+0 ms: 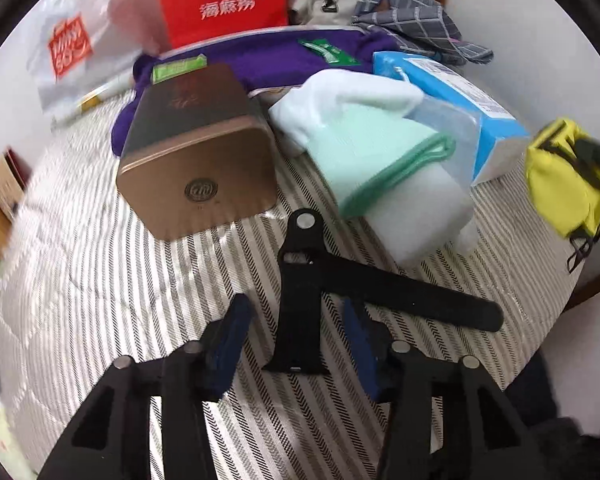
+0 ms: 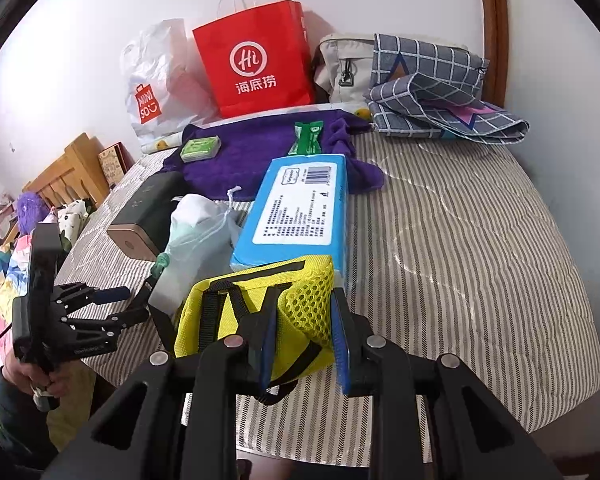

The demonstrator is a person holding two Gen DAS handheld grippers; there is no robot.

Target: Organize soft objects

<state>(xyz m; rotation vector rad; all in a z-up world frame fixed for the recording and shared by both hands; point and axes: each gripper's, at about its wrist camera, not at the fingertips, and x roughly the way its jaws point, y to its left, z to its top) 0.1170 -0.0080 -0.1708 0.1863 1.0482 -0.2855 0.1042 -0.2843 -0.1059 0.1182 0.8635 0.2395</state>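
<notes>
ITEM 1, yellow pouch (image 2: 256, 320): fabric w/ mesh side panel & black webbing straps. Loc: off the bed (image 2: 480, 240), over its near edge, pinched in right gripper (image 2: 304, 344); jaws closed most of the way, blue pads pressing mesh end. Handling (est.): light, limp, sags where unsupported; mesh grips well, low slip risk. Best hold: folded body or strap junction, not a loose strap end.

ITEM 2, mint cloth in drawstring net bag (image 1: 384, 152): near mid-bed, lying against blue tissue pack (image 2: 296, 208) and just beside brown tin (image 1: 200, 164). Est.: soft, compressible, light; net may snag on pads. Take at bunched neck by green cord.

ITEM 3, purple towel (image 2: 260, 152): far side of bed, flat, small green packets on top. Est.: floppy, will drape; clear packets first, pinch at a corner.

ITEM 4, black hinged clamp-like tool (image 1: 320, 292): rigid, near edge of bed. Left gripper (image 1: 296, 336) jaws wide apart around its base, holding nothing; contact w/ tool cannot tell.
</notes>
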